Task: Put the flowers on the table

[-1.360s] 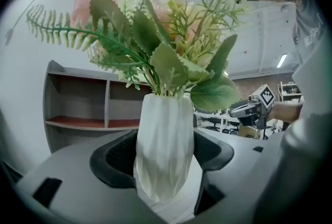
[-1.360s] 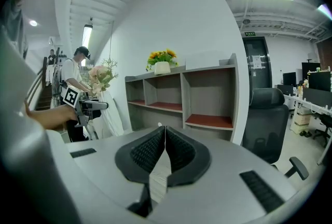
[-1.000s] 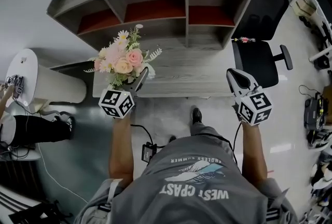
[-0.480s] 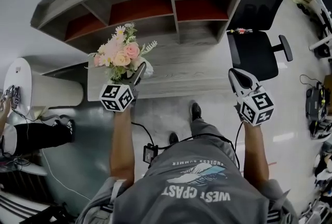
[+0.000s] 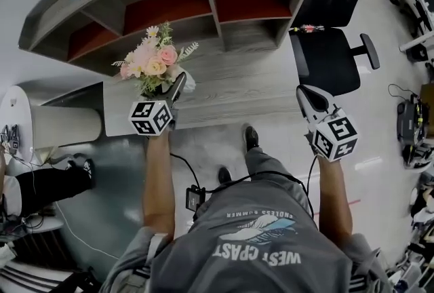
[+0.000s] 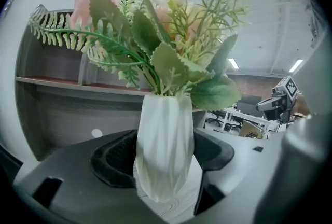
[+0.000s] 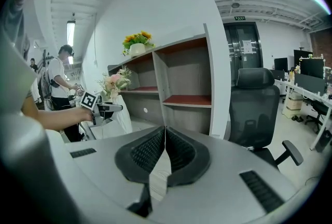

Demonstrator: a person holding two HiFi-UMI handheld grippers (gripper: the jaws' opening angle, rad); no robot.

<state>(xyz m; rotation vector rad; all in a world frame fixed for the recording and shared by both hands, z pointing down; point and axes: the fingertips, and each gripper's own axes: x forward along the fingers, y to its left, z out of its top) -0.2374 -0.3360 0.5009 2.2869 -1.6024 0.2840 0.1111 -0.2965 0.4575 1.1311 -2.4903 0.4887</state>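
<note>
Left gripper (image 5: 178, 83) tight on the white vase (image 6: 164, 158) of flowers (image 5: 150, 62) over the table (image 5: 237, 91); right gripper (image 7: 164, 137) with jaws together, empty.

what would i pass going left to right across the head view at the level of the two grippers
white rounded unit → left gripper clamping the flower vase → shoe → right gripper → black device on the floor
</note>
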